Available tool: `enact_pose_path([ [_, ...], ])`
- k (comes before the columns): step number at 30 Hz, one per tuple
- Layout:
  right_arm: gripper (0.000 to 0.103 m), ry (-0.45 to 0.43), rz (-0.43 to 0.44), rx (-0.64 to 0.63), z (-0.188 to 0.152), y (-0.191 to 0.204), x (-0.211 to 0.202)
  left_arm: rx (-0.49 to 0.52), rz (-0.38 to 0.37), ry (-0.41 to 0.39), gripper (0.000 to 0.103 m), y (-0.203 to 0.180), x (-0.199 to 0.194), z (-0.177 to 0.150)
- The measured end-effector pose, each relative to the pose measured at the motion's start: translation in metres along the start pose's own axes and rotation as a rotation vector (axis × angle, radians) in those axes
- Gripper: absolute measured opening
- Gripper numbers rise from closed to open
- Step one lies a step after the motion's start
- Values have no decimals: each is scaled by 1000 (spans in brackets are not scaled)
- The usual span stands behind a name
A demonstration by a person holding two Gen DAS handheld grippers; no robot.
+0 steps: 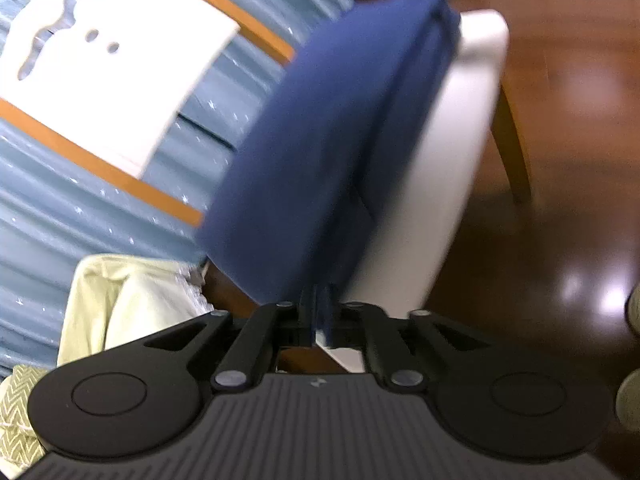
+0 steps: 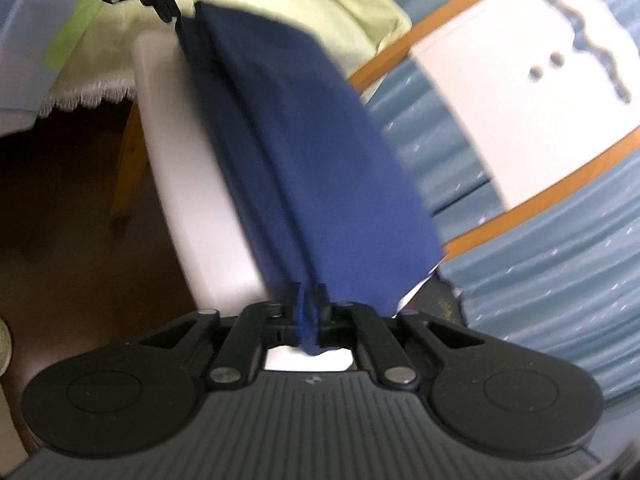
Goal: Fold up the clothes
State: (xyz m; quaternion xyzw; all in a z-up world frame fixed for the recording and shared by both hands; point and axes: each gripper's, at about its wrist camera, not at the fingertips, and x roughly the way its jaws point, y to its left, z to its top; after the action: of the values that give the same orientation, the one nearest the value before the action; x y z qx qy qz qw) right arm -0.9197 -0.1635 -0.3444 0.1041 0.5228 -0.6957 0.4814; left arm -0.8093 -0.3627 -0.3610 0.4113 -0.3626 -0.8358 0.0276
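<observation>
A dark blue garment (image 1: 320, 152) is stretched between both grippers, hanging in folds above a white padded seat (image 1: 448, 168). My left gripper (image 1: 318, 312) is shut on one end of it. My right gripper (image 2: 310, 312) is shut on the other end of the blue garment (image 2: 304, 140). In the right wrist view the left gripper (image 2: 170, 8) shows at the top left, pinching the far end. The right gripper is only a dark blur at the top of the left wrist view.
The white seat (image 2: 192, 168) has wooden legs (image 2: 124, 168) on a dark brown floor (image 1: 560, 120). A pale yellow cloth (image 2: 120, 60) with lace edge lies beyond. A blue ribbed curtain (image 1: 60, 208) and a white chair back (image 1: 112, 64) with orange rails stand behind.
</observation>
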Motion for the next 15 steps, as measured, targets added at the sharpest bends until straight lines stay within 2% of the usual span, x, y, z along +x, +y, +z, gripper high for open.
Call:
enact_pose_path([
  [2, 22, -32, -21, -7, 11, 0, -5, 3, -4, -18, 14, 4, 5, 12],
  [3, 23, -42, -26, -15, 16, 2, -4, 8, -9, -23, 18, 3, 9, 16],
  [12, 23, -125, -8, -70, 55, 26, 38, 81, -20, -47, 20, -21, 37, 34],
  [15, 22, -128, -8, -93, 62, 32, 53, 79, -27, -48, 25, -21, 43, 35],
])
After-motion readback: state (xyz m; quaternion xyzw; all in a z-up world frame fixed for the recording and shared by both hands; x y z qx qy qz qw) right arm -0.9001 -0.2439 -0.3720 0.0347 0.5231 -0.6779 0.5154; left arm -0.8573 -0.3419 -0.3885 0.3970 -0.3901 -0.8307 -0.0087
